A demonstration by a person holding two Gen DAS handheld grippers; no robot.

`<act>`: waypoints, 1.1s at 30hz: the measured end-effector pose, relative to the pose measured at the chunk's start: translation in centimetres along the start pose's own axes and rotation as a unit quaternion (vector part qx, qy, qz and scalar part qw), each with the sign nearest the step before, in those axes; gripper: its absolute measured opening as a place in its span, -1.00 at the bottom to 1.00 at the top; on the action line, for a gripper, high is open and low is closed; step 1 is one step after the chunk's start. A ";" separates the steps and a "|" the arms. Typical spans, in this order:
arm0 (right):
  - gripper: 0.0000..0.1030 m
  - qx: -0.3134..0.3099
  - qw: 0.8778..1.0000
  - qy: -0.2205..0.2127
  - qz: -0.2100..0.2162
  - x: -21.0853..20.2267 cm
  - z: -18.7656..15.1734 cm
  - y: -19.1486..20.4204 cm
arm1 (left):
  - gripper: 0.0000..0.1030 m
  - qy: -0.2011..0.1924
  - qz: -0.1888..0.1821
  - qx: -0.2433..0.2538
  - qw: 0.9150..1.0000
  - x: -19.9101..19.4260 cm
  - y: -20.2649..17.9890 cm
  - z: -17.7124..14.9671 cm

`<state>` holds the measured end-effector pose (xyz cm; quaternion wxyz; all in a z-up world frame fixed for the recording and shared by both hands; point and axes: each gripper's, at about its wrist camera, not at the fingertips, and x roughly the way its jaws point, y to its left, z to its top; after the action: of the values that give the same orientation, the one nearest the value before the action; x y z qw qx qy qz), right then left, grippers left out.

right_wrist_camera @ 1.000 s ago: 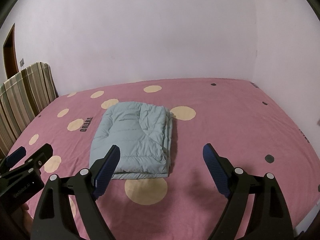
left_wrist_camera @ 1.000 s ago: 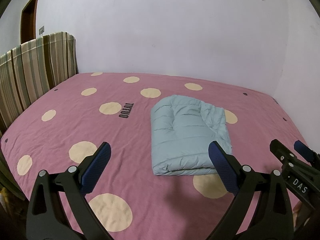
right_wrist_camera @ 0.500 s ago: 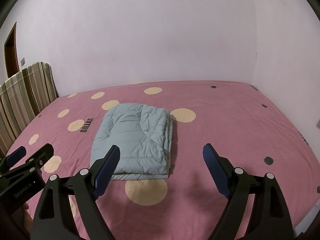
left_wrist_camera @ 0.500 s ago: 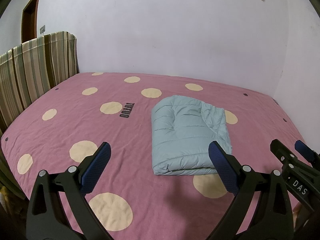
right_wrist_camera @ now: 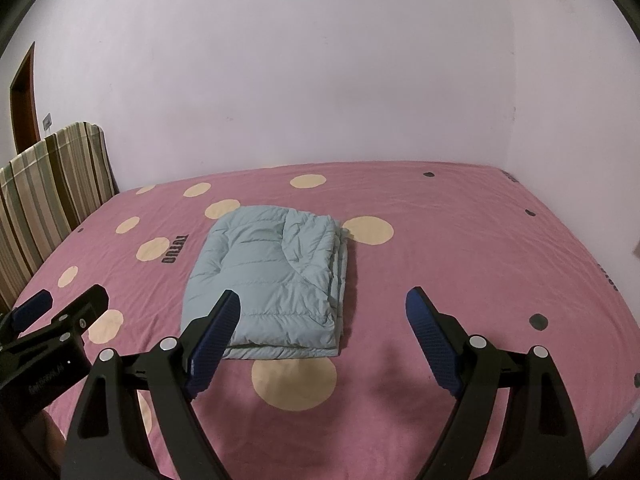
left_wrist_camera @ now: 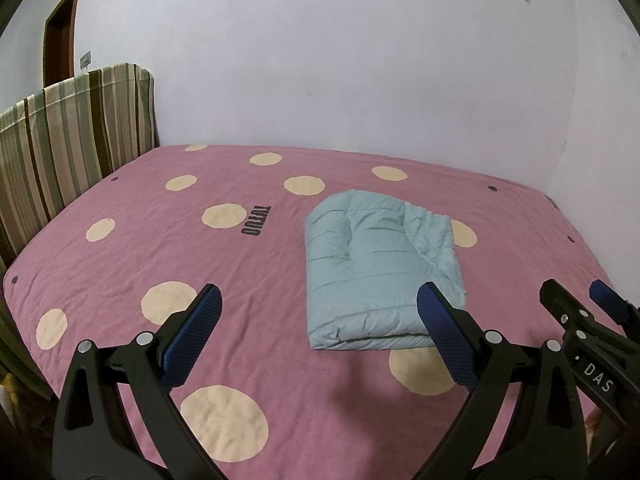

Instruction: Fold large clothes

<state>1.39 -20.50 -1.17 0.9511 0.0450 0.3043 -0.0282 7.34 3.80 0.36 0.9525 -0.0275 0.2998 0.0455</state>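
Two grippers are hovering side by side over the near edge of the bed [left_wrist_camera: 120,248], and neither is touching anything. Over on the left, the left gripper [left_wrist_camera: 318,330] is standing with its jaws wide apart and nothing between them; the right gripper [right_wrist_camera: 322,334] is doing the same, its blue pads spread above bare sheet. Lying between and a little beyond them is the pale blue puffer jacket [right_wrist_camera: 268,284], already folded into a thick rectangular bundle, its layered edges stacked along the right side and its rounded fold facing the far wall. It is resting flat on the pink spotted sheet, partly covering a cream dot at its near edge and another at its far right corner. To my eye the folding is looking finished, or very nearly so, which would explain why both tools are hanging back empty rather than pinching cloth. Nothing in the way of a basket, box or drawer is showing, so the bundle is sitting loose on the bed, and a striped headboard [left_wrist_camera: 60,140] is standing off to the left.
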 end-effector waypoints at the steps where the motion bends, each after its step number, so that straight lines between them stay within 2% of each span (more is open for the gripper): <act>1: 0.62 0.000 1.000 0.000 0.000 0.0 0.0 0.0 | 0.90 0.000 0.000 0.001 1.000 0.0 0.1 0.0; 23: 0.62 -0.007 1.000 0.005 0.005 0.4 0.1 -0.4 | 0.90 -0.005 0.006 -0.001 1.000 0.1 0.4 0.0; 33: 0.62 -0.010 1.000 0.010 0.008 0.7 0.0 -0.4 | 0.96 0.001 -0.008 -0.004 1.000 1.0 0.5 0.0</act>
<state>1.88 -20.95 -1.60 0.9487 0.0386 0.3132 -0.0175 8.07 4.36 -0.21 0.9524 -0.0335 0.3006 0.0385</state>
